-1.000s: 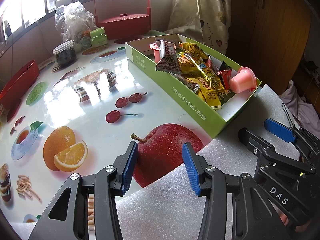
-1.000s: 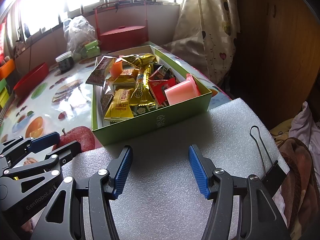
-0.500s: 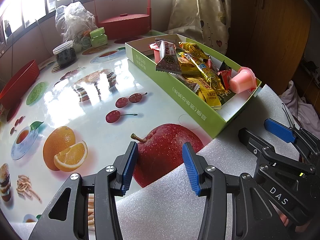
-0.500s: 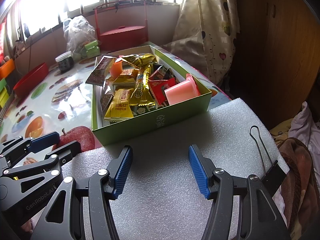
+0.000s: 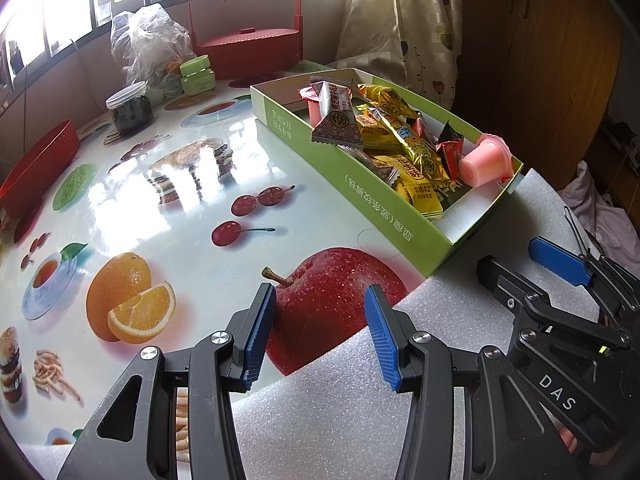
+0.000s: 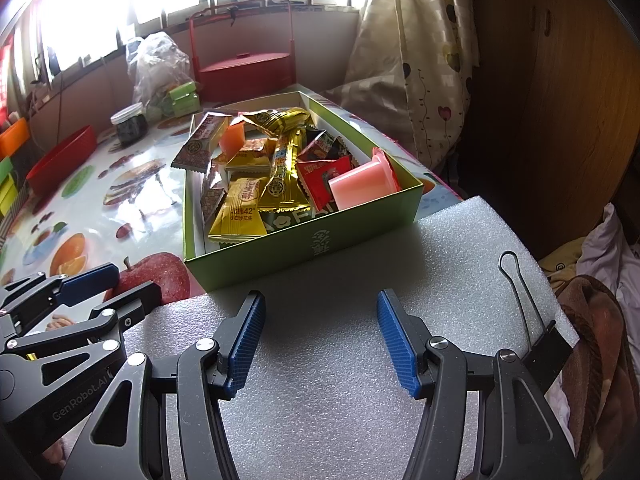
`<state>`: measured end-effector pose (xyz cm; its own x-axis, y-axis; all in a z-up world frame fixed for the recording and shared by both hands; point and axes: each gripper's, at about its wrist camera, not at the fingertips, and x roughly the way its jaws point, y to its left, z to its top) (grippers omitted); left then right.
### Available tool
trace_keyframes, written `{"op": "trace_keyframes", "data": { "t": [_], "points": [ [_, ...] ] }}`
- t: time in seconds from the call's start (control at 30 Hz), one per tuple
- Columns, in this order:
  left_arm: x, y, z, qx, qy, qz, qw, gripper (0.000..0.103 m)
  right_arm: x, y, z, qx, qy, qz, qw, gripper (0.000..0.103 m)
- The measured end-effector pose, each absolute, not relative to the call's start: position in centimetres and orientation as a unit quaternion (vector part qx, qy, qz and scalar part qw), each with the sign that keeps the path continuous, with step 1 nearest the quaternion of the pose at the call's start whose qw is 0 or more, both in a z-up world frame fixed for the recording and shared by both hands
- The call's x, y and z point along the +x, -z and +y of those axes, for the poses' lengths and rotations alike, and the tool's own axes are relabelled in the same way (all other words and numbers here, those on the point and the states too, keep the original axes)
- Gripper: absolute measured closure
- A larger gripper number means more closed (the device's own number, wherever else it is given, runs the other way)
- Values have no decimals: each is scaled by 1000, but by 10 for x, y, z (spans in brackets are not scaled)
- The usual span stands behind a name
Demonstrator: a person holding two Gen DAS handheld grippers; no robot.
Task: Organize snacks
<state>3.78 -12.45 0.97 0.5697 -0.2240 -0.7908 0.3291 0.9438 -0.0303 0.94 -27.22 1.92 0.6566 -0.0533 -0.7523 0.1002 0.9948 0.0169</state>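
A green cardboard box (image 6: pixel 304 246) (image 5: pixel 380 208) lies on the table and holds several wrapped snacks: gold packets (image 6: pixel 240 210), a red packet (image 6: pixel 320 176), a brown-patterned bar (image 5: pixel 336 120) and a pink jelly cup (image 6: pixel 362 184) (image 5: pixel 486 162). My left gripper (image 5: pixel 318 332) is open and empty, low over the table's near edge, left of the box. My right gripper (image 6: pixel 318 336) is open and empty over the white foam sheet (image 6: pixel 340 360), just in front of the box.
The fruit-print tablecloth (image 5: pixel 180 200) lies left of the box. At the back stand a red carrier basket (image 5: pixel 246 40), a plastic bag (image 5: pixel 148 48), a green jar (image 5: pixel 196 74) and a dark jar (image 5: pixel 130 108). A red tray (image 5: pixel 36 164) sits far left. A binder clip (image 6: pixel 536 320) lies on the foam.
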Motion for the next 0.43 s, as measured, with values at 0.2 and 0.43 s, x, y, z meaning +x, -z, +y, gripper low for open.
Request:
{"op": "trace_keyframes", "data": {
  "t": [0.2, 0.43],
  "points": [
    [38, -10, -124, 60, 157, 437, 884, 56, 9, -19, -272, 28, 42, 412, 910, 45],
    [37, -10, -125, 61, 156, 436, 884, 56, 9, -18, -272, 28, 42, 411, 910, 45]
  ]
}}
